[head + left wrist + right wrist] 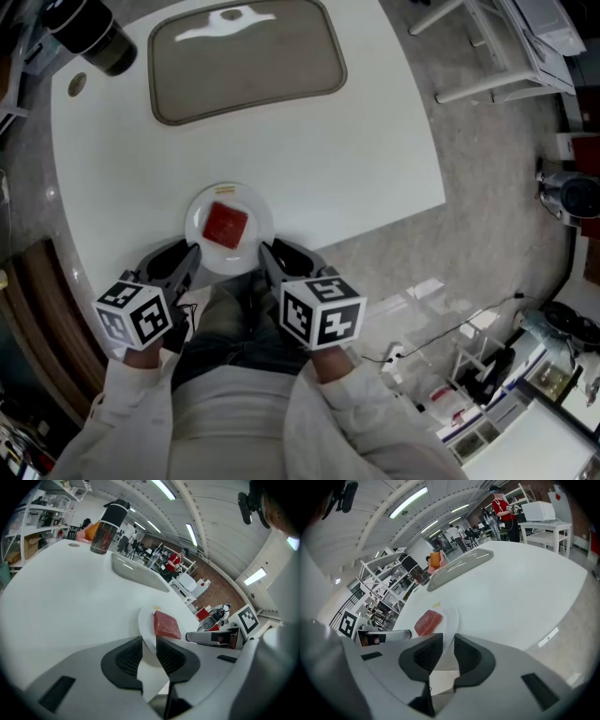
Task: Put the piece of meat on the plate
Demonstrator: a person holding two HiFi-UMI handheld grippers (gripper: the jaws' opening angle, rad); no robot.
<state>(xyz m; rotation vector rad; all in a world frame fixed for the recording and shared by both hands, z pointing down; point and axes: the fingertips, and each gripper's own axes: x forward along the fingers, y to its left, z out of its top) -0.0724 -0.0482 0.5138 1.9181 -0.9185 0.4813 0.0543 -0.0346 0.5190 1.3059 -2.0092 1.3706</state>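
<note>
1. Meat and plate both rest on the white table (375, 141), the biggest thing in my view. Its near edge is right in front of the person carrying the rig.
2. At the table's far side lies a grey-brown tray (244, 56), with a dark bottle (94, 37) standing to its left. Neither looks involved in this job.
3. The left gripper (149, 641) hovers at the plate's near-left rim. Its jaws stand a little apart and grip nothing; through the gap I see only the plate's edge and the table.
4. The right gripper (448, 641) mirrors it at the near-right rim, with a narrow gap between its jaws and nothing in them.
5. The white round plate (197, 225) sits near the table's front edge, between the two sets of tips.
6. The red, squarish slab of meat (226, 226) lies flat on the middle of the plate, touched by neither gripper.
7. I judge the placing done: the meat is down, released and resting wholly inside the rim. All that seems left is to draw both grippers back from the plate.
</note>
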